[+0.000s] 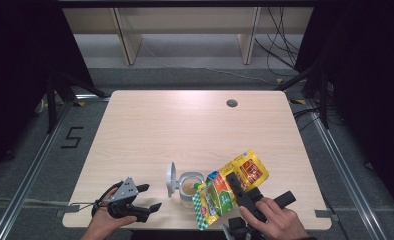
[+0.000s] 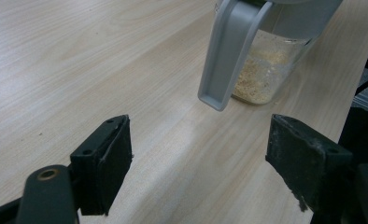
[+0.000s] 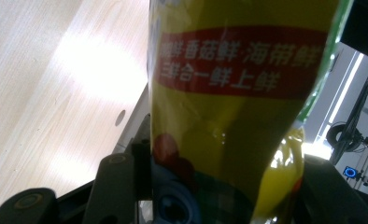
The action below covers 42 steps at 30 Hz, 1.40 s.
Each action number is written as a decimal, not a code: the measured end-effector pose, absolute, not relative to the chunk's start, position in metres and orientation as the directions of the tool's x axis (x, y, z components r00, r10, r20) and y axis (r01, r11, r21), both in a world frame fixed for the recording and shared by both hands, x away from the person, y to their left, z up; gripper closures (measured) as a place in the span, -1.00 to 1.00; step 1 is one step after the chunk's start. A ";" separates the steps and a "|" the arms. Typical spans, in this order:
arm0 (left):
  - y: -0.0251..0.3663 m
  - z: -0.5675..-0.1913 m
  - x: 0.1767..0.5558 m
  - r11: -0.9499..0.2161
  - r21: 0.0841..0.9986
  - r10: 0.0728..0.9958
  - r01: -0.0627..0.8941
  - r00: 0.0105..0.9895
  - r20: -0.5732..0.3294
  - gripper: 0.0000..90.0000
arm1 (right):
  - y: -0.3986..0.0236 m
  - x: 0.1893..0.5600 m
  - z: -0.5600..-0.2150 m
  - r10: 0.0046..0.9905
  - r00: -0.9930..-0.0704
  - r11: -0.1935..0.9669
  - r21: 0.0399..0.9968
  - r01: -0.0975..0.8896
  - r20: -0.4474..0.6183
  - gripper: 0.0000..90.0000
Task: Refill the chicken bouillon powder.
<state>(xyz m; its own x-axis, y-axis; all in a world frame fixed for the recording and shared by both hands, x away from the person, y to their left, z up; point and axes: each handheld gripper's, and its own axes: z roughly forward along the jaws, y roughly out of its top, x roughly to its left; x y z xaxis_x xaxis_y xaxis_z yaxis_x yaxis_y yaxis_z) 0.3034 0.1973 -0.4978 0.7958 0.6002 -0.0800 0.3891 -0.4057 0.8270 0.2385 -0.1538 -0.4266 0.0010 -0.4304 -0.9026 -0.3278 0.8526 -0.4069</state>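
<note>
Right hand-held gripper [image 1: 233, 186] clamped on yellow seasoning packet [image 1: 228, 188], tilted above open glass jar [image 1: 189, 187] near front edge of worktop [image 1: 185, 130]. Grey hinged lid [image 1: 171, 178] flipped up at jar's left. Pale granules at jar bottom. Left hand-held gripper [image 1: 150, 197] wide open, empty, left of jar.

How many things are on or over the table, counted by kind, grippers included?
Grippers: 2, left gripper and right gripper
Yellow seasoning bag: 1
Clear jar with grey flip lid open: 1
Total: 4
</note>
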 end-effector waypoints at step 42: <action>0.196 -0.499 0.303 -0.387 0.823 0.620 0.416 0.778 -0.101 -0.55 | -0.155 0.239 -0.425 -0.452 0.018 0.835 -0.431 -0.341 -0.892 0.24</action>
